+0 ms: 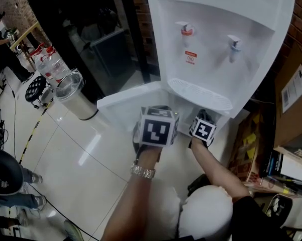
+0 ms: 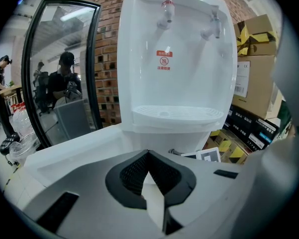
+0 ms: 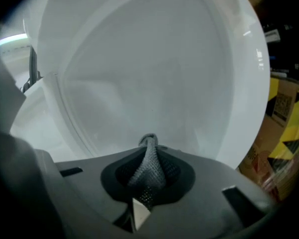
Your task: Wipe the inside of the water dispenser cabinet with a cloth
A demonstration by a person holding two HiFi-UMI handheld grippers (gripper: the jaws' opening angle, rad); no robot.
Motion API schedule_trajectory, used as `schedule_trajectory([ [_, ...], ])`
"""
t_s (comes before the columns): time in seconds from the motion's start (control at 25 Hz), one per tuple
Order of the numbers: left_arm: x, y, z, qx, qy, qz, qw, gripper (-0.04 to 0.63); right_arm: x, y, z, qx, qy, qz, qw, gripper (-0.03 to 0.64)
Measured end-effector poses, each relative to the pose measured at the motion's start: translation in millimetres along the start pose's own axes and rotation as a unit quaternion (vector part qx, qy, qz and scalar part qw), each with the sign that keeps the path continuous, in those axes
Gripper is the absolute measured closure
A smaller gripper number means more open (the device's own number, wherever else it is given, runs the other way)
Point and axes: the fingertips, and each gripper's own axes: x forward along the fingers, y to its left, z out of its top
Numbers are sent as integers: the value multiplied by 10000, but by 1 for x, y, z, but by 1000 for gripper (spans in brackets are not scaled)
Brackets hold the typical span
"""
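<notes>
The white water dispenser [image 1: 216, 39] stands ahead, and its lower cabinet door [image 1: 125, 102] is swung open to the left. My right gripper [image 1: 202, 129] reaches into the cabinet below the drip tray [image 1: 201, 94]. In the right gripper view it [image 3: 149, 151] is shut on a grey knitted cloth [image 3: 150, 168], whose end pokes out toward the white inner wall [image 3: 154, 73]. My left gripper [image 1: 156, 127] hovers just in front of the open door. Its jaws [image 2: 148, 153] are shut with nothing visible between them, facing the dispenser front [image 2: 176, 73].
A steel bin [image 1: 73, 92], water bottles [image 1: 47, 64] and a black stool [image 1: 36, 87] stand on the tiled floor at left. Cardboard boxes [image 1: 294, 99] are stacked right of the dispenser. A person [image 1: 2, 44] stands far left; a dark glass door [image 2: 59, 68] flanks the dispenser.
</notes>
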Motion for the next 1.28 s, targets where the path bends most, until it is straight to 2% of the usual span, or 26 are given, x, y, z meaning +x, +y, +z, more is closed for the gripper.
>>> schedule_trajectory([
  [0.2, 2, 1, 0, 13, 6, -9, 10000, 592, -29, 4, 54, -537, -975, -173, 9936, 589],
  [0.32, 4, 0, -1, -2, 32, -24, 10000, 592, -39, 8, 69, -588, -1193, -132, 9910, 590],
  [0.48, 4, -1, -3, 0, 65, -46, 10000, 592, -31, -2, 58, -380, -920, -149, 9949, 589],
  [0.68, 2, -1, 4, 11, -100, -40, 9999, 592, -8, -15, 13, 102, -82, -93, 9999, 589],
  [0.8, 1, -3, 1, -9, -6, -71, 10000, 592, 3, -15, -17, 403, 370, 26, 9985, 589],
  [0.92, 1, -4, 0, -17, 22, -89, 10000, 592, 1, -15, -23, 283, 499, -35, 9983, 589],
  [1.0, 0, -4, 1, -6, 6, -93, 10000, 592, -6, -9, -7, 78, 273, -33, 9996, 591],
  [1.12, 1, -4, 2, 4, -2, -98, 10000, 592, -26, 10, 40, -323, -573, 124, 9978, 589],
  [1.2, 1, -5, 2, 1, 0, -109, 9999, 592, -37, 13, 62, -512, -1019, 65, 9935, 589],
  [1.28, 1, -6, 1, 1, 4, -127, 9999, 592, -38, 6, 64, -514, -1095, -79, 9926, 589],
])
